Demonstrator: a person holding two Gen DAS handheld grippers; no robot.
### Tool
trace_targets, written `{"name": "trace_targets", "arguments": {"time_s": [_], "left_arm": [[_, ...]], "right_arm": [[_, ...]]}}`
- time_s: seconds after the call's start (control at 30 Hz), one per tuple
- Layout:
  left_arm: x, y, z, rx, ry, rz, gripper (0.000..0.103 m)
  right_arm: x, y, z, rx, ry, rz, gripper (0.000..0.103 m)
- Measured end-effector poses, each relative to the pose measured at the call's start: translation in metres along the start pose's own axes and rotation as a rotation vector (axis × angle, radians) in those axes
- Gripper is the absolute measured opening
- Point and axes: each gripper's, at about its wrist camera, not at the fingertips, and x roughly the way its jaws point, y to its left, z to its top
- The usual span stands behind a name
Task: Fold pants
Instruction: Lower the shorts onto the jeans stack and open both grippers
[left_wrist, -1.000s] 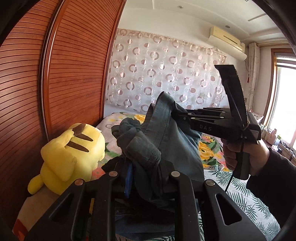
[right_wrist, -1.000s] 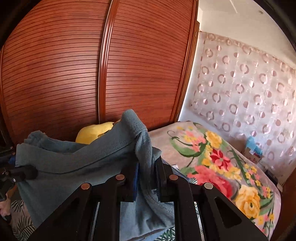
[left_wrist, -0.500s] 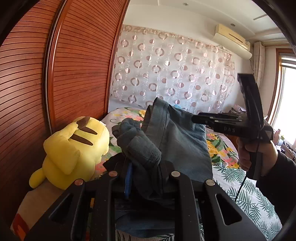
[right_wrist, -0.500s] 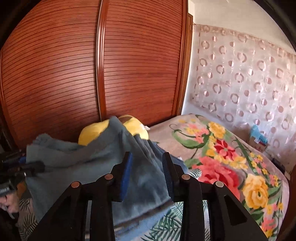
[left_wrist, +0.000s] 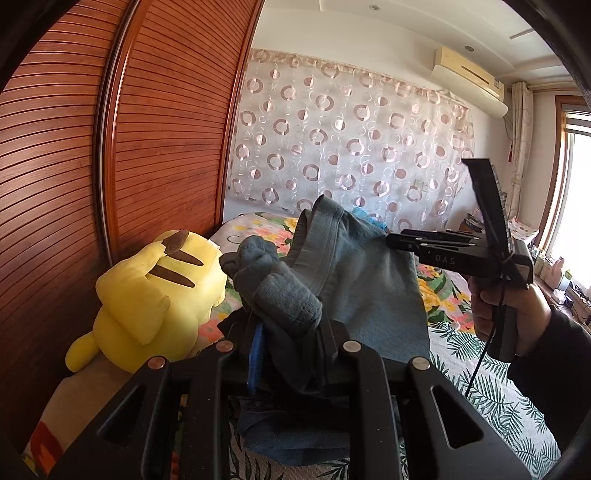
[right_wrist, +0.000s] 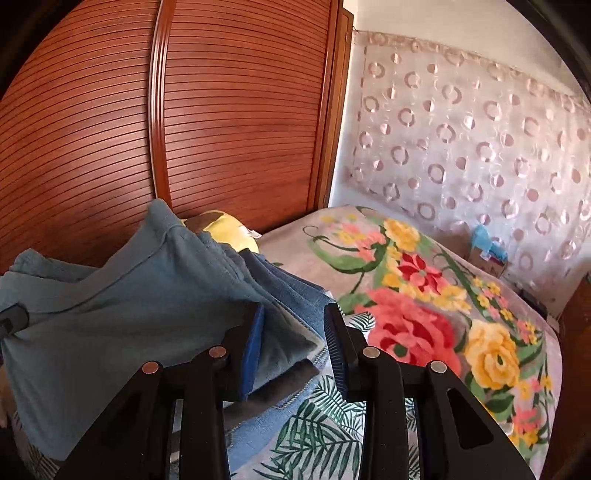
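We see the pants (left_wrist: 354, 280) as soft matt blue-grey cloth, ribbed at the cuff. At nine o'clock from them, the plush toy (left_wrist: 155, 295) looks fuzzy yellow. The wardrobe doors (right_wrist: 229, 110) are slatted, satin-sheen wood. The bedspread (right_wrist: 424, 295) is fleecy printed fabric; the left gripper (left_wrist: 288, 343) is matt black plastic with metal pins.

Grey-blue pants (left_wrist: 369, 288) hang over a bed (right_wrist: 436, 295) whose cover bears red, yellow and pink flowers far and green leaves near, beside a yellow plush toy (left_wrist: 155, 299) with brown stripes, a red-brown slatted wardrobe (right_wrist: 229, 110) left, and a circle-patterned pale curtain (left_wrist: 351, 147).
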Motion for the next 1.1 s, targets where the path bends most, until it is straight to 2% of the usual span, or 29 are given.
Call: {"name": "trace_targets", "arguments": {"time_s": [0.17,0.23,0.37,0.43,0.57,0.63,0.7,0.83,0.97,1.1], "left_arm": [[-0.002,-0.003,-0.001,0.019,0.007,0.017,0.032],[-0.003,-0.002,-0.002,0.02,0.01,0.02,0.047],[-0.007,0.0,-0.003,0.039,0.018,0.019,0.057],[-0.009,0.002,-0.003,0.039,0.02,0.019,0.075],[-0.013,0.008,-0.003,0.033,0.028,0.016,0.08],[-0.015,0.011,-0.003,0.027,0.021,0.019,0.094],[-0.021,0.015,-0.002,0.018,-0.004,0.029,0.103],[-0.023,0.016,-0.001,0.048,0.007,0.061,0.103],[-0.027,0.018,-0.004,0.048,0.018,0.05,0.103],[-0.033,0.017,-0.008,0.047,0.029,0.032,0.103]], "right_arm": [[-0.021,0.008,-0.009,0.018,-0.046,0.044,0.034],[-0.029,0.013,-0.017,0.028,-0.053,0.08,0.034],[-0.031,0.021,-0.027,0.036,-0.044,0.136,0.034],[-0.028,0.018,-0.03,0.036,-0.036,0.147,0.034],[-0.027,0.018,-0.037,0.043,-0.02,0.153,0.034],[-0.028,0.017,-0.036,0.045,-0.017,0.154,0.034],[-0.03,0.017,-0.038,0.044,-0.016,0.152,0.034],[-0.032,0.02,-0.038,0.05,-0.018,0.154,0.034],[-0.034,0.025,-0.037,0.057,-0.018,0.154,0.035],[-0.042,0.032,-0.041,0.064,-0.025,0.149,0.055]]}}
